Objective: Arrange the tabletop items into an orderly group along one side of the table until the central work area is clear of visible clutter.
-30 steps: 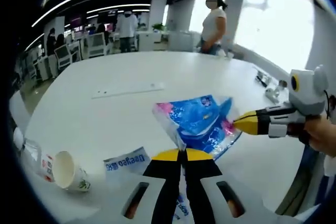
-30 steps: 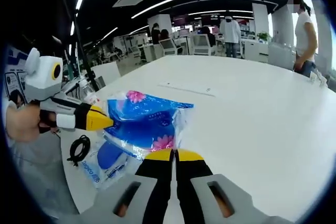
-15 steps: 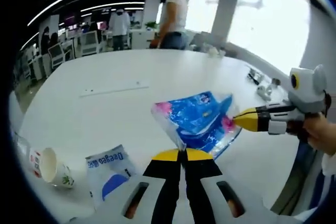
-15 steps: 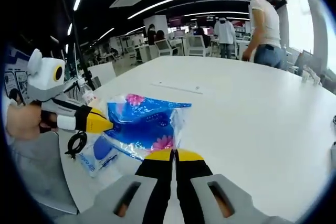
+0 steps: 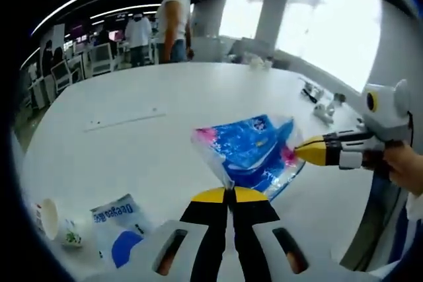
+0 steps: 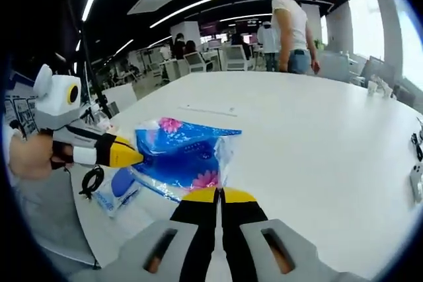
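The blue tissue pack [image 5: 248,153] [image 6: 182,156], crinkled with pink flowers, hangs above the table [image 5: 165,110], pinched between the left gripper [image 5: 230,193] and right gripper [image 6: 218,193], both clamped on its edges. The cup [image 5: 53,222] and pouch [image 5: 117,229] beside it now sit farther off; the person [image 5: 173,24] has walked nearer.

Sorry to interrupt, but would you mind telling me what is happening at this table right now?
A person is tidying a white table with two handheld grippers. Both the left gripper and the right gripper are shut on opposite edges of a blue tissue pack, holding it just above the table. A paper cup lies on its side near a flat blue-and-white packet, and a black cable sits by the table edge. Other people stand in the background.
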The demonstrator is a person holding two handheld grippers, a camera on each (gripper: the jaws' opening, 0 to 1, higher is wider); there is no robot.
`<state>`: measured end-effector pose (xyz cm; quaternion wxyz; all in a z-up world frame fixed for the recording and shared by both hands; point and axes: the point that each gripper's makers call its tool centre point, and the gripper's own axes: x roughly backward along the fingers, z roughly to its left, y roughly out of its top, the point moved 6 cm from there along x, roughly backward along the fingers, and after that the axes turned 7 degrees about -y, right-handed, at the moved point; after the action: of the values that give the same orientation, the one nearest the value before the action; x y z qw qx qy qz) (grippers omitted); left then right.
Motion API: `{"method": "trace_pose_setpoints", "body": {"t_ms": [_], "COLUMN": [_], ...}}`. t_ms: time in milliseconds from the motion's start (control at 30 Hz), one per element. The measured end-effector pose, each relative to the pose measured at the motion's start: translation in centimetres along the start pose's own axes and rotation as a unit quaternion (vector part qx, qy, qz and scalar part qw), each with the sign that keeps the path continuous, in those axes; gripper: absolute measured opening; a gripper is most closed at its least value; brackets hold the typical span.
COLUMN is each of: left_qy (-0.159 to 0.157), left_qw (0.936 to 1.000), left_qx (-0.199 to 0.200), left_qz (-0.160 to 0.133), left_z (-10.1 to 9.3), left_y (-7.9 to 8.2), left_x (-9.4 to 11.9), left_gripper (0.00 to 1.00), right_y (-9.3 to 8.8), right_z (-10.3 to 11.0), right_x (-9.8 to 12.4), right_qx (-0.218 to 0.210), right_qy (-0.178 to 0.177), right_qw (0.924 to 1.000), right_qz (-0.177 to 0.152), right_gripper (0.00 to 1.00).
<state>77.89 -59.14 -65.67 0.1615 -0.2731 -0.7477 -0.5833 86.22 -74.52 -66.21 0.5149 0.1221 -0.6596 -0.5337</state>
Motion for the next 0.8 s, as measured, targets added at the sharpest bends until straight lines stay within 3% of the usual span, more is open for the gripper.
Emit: {"method": "trace_pose_setpoints", "body": {"t_ms": [500,800], "left_qy": [0.010,0.012], "left_qw": [0.9997,0.9990], "left_qx": [-0.003,0.004], "left_qz": [0.023,0.042], "left_z": [0.3,0.4], "left_y": [-1.0,-2.5], "left_x": [-0.9,-2.4], "left_gripper": [0.00,0.00], "right_y": [-1.3,-3.4], "right_z": [-0.6,-1.4], "right_x": [-0.9,-1.7], "right_qx": [-0.004,-0.014], "right_qy": [0.011,0.014], "right_qw": [0.9998,0.9991], "right_qz": [0.016,0.037], "right_gripper": [0.00,0.00]}}
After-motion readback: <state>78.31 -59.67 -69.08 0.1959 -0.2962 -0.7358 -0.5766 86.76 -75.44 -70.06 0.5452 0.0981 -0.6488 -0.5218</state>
